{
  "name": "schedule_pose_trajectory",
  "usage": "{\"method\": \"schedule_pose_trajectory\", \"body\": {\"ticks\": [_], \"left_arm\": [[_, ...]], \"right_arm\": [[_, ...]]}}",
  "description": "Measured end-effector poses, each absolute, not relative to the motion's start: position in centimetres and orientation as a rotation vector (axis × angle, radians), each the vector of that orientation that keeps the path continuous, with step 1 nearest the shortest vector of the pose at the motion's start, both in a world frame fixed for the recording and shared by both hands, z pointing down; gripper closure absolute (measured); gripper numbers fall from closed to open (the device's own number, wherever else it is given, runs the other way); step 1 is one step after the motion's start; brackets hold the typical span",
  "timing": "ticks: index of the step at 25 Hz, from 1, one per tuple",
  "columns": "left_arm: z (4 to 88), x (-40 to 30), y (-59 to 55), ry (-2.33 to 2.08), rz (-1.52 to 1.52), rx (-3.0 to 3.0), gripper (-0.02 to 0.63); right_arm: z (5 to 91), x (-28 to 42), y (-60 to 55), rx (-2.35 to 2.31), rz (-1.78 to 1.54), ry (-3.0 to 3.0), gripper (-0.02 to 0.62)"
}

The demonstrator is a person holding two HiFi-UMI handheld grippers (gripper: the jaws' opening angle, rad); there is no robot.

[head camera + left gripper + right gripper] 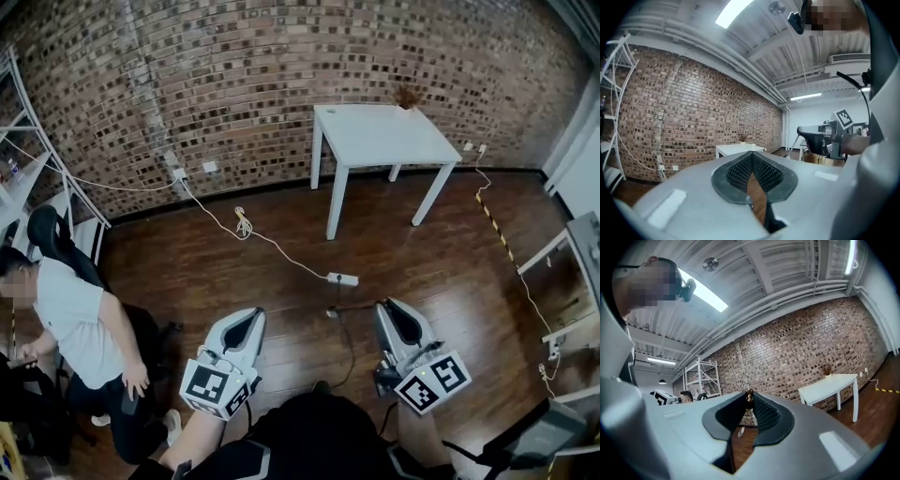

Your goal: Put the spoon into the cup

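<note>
Seen from above, two hand-held grippers sit at the bottom centre of the frame, pointing up the picture over a dark wooden floor. The left hand-held gripper is left of centre and the right hand-held gripper right of centre, well apart. Each carries a cube with black-and-white square markers at its near end. In its own view, the left hand-held gripper is clenched on nothing: its ribbed pads meet at the tips, and only floor shows through the narrow gap lower down. In its own view, the right hand-held gripper is grasping what looks like the spoon. A small brown end pokes out at the jaw tips, and a thin stem with a small pale bowl hangs down in the gap between the pads. A brick wall fills the top of the overhead frame. Against it, at upper right of centre, stands a white surface with a small brown object at its far edge; what that object is cannot be told. A white power strip lies on the floor at mid-frame, with a cable running from it to the wall. A person in a white shirt sits at the lower left, below a white shelf rack.
</note>
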State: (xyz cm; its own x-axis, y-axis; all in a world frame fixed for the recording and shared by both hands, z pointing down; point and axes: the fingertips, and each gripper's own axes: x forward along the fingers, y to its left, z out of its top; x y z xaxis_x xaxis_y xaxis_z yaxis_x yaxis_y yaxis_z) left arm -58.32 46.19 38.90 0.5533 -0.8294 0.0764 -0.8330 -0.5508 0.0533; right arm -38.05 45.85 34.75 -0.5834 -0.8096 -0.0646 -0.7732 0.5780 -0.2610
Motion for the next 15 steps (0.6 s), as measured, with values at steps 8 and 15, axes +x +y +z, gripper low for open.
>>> {"method": "schedule_pose_trajectory", "body": {"ticks": [8,15], "left_arm": [[38.1,-52.9,37.8,-1.459,0.057,2.711,0.612],[38.7,-50.6,30.7,-1.427,0.068,2.707,0.612]], "right_arm": [[34.2,-32.9,38.2,-1.327,-0.278,2.644,0.543],[35.0,-30.5,31.9,-1.357,-0.313,2.629,0.543]]}}
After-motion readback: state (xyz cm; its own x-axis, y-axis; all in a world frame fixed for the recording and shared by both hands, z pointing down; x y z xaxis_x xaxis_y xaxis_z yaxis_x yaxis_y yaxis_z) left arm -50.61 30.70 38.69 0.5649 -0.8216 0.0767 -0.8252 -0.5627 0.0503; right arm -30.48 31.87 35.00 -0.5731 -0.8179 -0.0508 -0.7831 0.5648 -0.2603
